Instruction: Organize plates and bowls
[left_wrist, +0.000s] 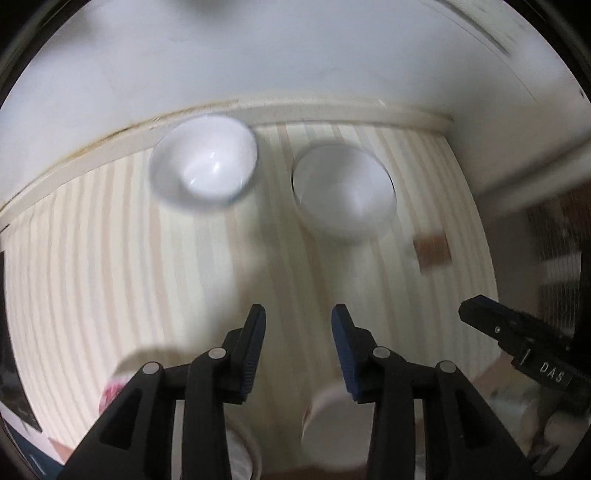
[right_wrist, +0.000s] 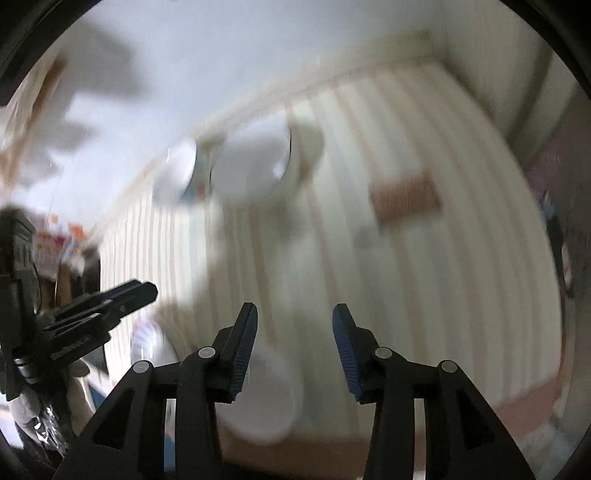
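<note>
While both grippers hang over the striped surface (left_wrist: 110, 258), left gripper (left_wrist: 298, 314) and right gripper (right_wrist: 294, 312) fingers stand parted and empty; two white bowls (left_wrist: 205, 158) (left_wrist: 343, 190) sit apart near the wall.

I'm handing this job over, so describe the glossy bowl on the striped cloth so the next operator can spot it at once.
Start at the pale trim where the striped cloth meets the white wall. Two white bowls sit just in front of it, side by side and apart. The glossy bowl is the left one in the left wrist view, nearest the trim, with bright glints inside; the matte bowl beside it has none.
</note>
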